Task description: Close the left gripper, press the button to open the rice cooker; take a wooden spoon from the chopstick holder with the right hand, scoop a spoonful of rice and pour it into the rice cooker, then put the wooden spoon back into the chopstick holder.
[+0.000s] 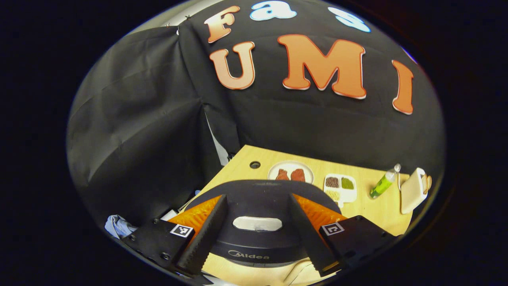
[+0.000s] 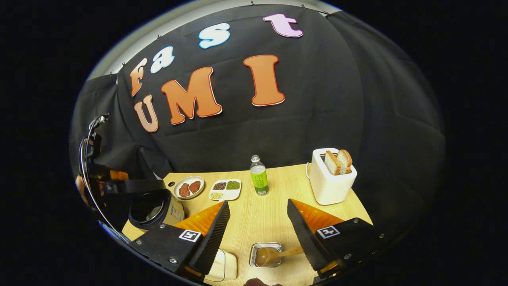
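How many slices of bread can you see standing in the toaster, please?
2: both stand upright side by side in the top of the white toaster, the left slice beside the right slice. More could be hidden inside the slots.

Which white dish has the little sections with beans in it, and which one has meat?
The rectangular tray has three sections with dark, green and pale beans. The round plate to its left holds two reddish pieces of meat and has no dividers.
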The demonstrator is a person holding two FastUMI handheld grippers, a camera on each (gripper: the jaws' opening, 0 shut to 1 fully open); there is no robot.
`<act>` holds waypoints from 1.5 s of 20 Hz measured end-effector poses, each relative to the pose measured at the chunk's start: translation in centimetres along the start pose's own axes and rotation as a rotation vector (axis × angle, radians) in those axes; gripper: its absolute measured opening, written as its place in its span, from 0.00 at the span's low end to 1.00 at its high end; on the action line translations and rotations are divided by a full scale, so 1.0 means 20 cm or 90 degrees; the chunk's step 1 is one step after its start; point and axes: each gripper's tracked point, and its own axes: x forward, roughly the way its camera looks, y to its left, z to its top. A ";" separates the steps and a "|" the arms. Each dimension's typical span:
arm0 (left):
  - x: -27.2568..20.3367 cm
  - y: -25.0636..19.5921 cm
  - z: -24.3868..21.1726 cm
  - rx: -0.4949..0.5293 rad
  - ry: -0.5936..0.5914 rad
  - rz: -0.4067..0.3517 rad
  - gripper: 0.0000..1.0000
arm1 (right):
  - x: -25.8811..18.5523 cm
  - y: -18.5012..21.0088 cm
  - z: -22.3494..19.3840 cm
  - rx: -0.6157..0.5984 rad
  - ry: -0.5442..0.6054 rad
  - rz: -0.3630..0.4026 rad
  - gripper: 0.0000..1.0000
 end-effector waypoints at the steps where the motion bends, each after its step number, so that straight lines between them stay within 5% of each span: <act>1: 0.00 -0.01 -0.05 -0.004 0.020 -0.010 0.96 | 0.00 0.01 0.00 -0.003 0.000 0.003 0.91; 10: 0.06 -0.06 -0.53 -0.056 0.303 -0.039 0.96 | 0.03 0.11 -0.02 -0.033 0.005 0.031 0.90; 16: 0.10 -0.08 -0.51 -0.040 0.320 -0.049 0.99 | 0.03 0.14 -0.02 -0.043 0.005 0.036 0.91; 26: 0.07 -0.05 -0.50 -0.062 0.195 -0.049 0.93 | -0.03 0.23 0.14 -0.072 -0.053 0.044 0.90; 30: -0.04 -0.04 -0.30 -0.049 0.080 -0.066 0.93 | -0.08 0.25 0.26 -0.090 -0.097 0.043 0.90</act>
